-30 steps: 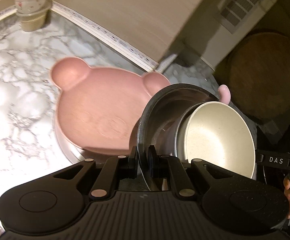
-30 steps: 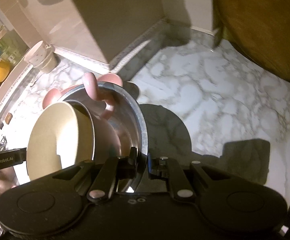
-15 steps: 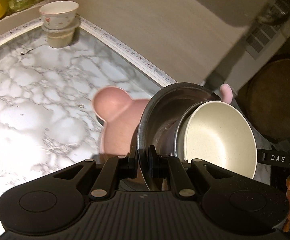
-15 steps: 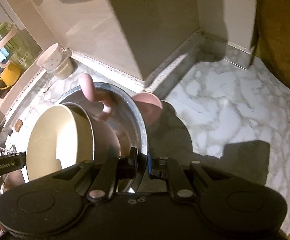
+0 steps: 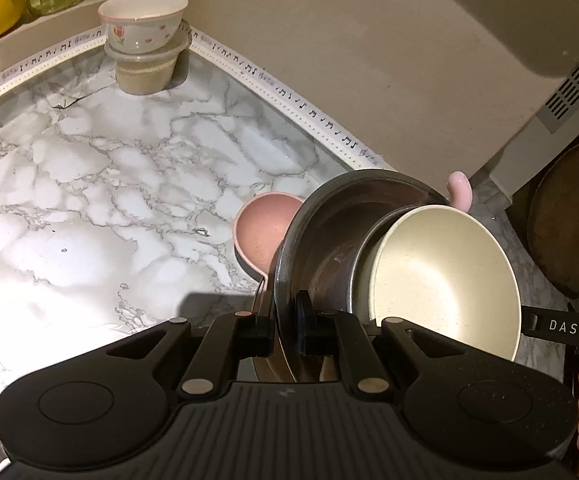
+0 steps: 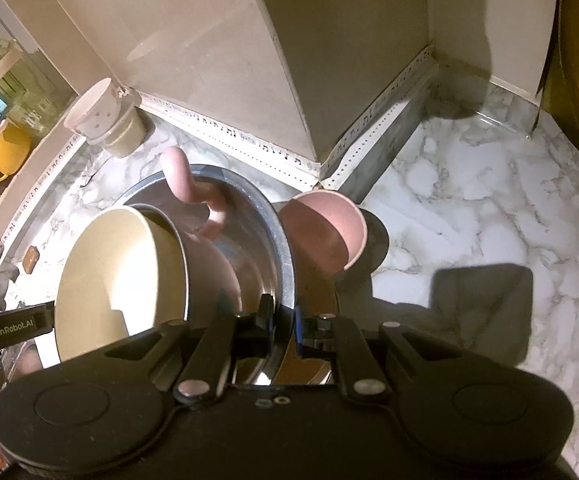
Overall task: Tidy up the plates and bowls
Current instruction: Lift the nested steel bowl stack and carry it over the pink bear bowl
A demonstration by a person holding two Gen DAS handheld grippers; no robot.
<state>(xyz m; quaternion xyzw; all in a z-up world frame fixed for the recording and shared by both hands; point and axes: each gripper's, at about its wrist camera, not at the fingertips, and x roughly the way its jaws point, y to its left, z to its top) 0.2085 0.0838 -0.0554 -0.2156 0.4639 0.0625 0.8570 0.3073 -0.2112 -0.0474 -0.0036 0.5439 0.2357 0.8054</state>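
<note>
A large steel bowl holds a smaller pink bowl with a handle and a cream-lined bowl. My left gripper is shut on the steel bowl's rim on one side. My right gripper is shut on the rim on the other side. Together they hold the stack above the marble counter. A pink bear-shaped plate lies on the counter under the stack; only one ear shows in each view.
A floral bowl stacked on beige bowls stands in the far counter corner, also in the right wrist view. A yellow mug and glass jar sit on a ledge. A dark round wooden board leans at the right. The wall is close behind.
Both grippers have carried the bowl stack over the pink plate, which is now mostly hidden under it. The far corner bowls have come closer in view.
</note>
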